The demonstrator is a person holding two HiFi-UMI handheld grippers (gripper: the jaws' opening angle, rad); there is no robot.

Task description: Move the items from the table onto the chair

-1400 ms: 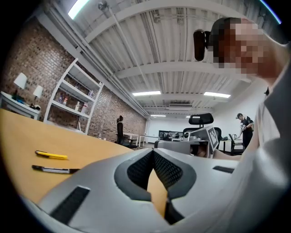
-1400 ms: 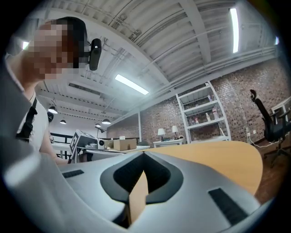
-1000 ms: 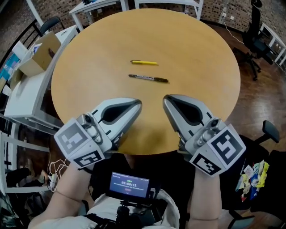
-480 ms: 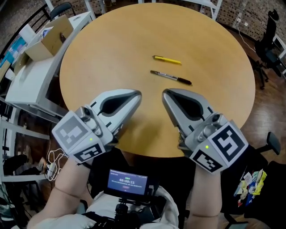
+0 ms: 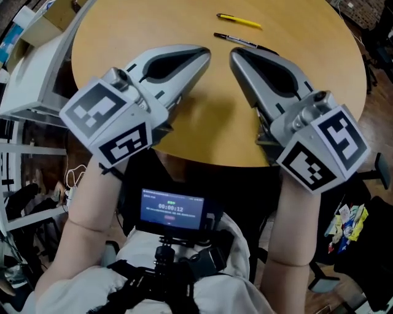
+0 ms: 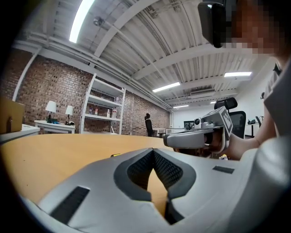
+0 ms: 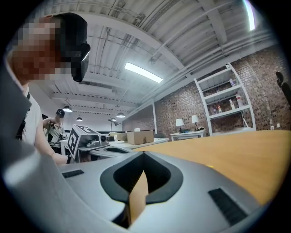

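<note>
A yellow pen (image 5: 239,21) and a black marker (image 5: 242,42) lie side by side on the round wooden table (image 5: 209,135), at the far side in the head view. My left gripper (image 5: 206,56) and right gripper (image 5: 235,54) hover side by side over the near half of the table, tips pointing toward the pens. Both are shut and hold nothing. In the left gripper view the jaws (image 6: 152,151) meet over bare wood, with the right gripper (image 6: 195,136) just beyond. In the right gripper view the jaws (image 7: 143,154) are closed too, and the left gripper (image 7: 88,136) shows at the left.
A white side table (image 5: 37,55) with a cardboard box (image 5: 52,12) stands left of the round table. A dark chair (image 5: 362,208) with colourful packets (image 5: 347,224) sits at the lower right. A timer screen (image 5: 171,208) hangs on the person's chest. Brick wall and shelves (image 6: 102,107) lie beyond.
Both grippers have risen closer to the head camera and look larger. The view has tipped down, so the pens sit near the top edge. Both grippers have stayed shut.
</note>
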